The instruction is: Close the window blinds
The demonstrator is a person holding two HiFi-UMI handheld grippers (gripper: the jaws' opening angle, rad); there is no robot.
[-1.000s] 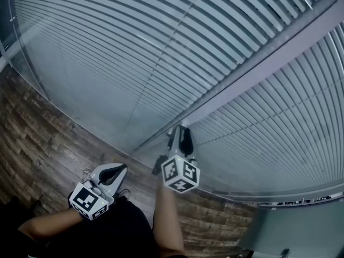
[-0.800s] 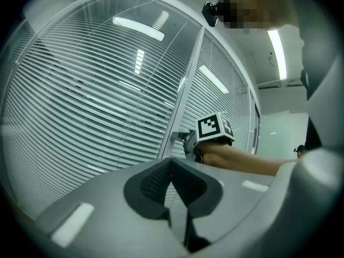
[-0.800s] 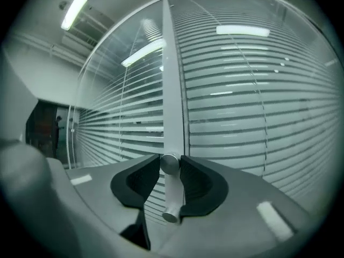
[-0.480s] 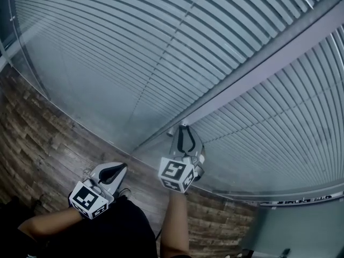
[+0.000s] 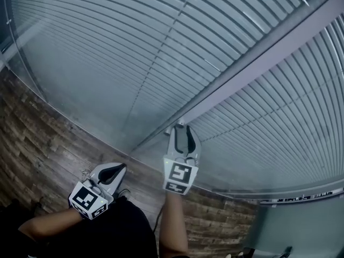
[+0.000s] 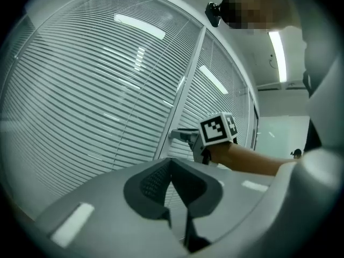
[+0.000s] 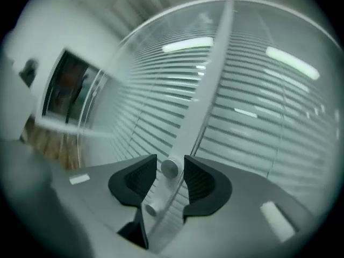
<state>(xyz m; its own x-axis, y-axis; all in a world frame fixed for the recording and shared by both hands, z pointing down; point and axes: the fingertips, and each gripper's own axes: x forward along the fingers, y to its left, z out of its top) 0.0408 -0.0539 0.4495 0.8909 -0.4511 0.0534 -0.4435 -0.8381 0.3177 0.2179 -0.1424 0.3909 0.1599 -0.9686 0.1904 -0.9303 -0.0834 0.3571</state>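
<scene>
Grey slatted window blinds hang behind glass, split by a pale upright frame post. At the post's foot a small round metal knob sticks out, with a second knob just below it. My right gripper is at the post with the upper knob between its jaws. Those jaws have just been opening, and a gap shows on both sides of the knob, so the pads do not press it. My left gripper hangs lower left, away from the glass, shut and empty. It also sees the right gripper at the post.
Dark wood-plank floor runs along the foot of the glass wall. A bottom rail ends the right-hand blind. A dark framed panel shows on the wall at the left of the right gripper view. The person's legs fill the lower head view.
The right gripper has rolled about its own line at the knob, so its marker cube now sits squarer. Its jaws narrowed, then widened again. The left gripper has stayed where it was.
</scene>
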